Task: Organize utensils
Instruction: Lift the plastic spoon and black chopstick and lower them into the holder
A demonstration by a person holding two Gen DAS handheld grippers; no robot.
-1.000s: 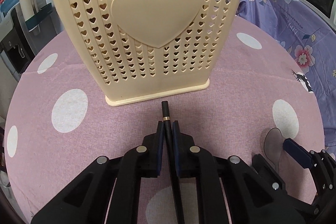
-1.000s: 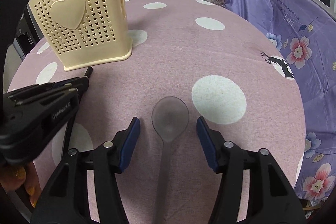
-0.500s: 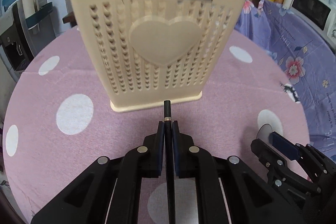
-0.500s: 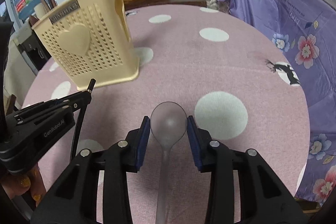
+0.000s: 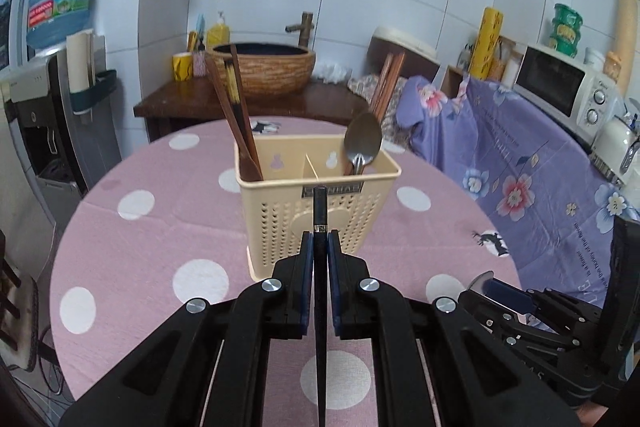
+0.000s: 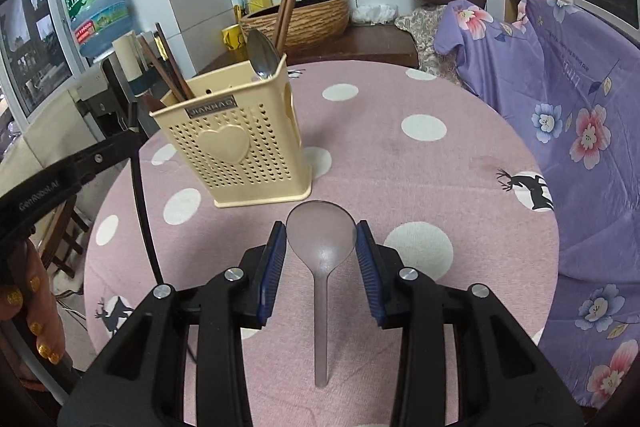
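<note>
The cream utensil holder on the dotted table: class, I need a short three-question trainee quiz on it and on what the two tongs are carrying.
1. True or false: the left tongs are shut on a black chopstick.
2. What do the right tongs hold by its bowl? A) a metal fork B) a translucent spoon C) a knife
3. In the left wrist view, which compartment of the utensil holder holds the metal spoon: left or right?

Key: 1 true. 2 B. 3 right; wooden utensils stand in the left one.
</note>
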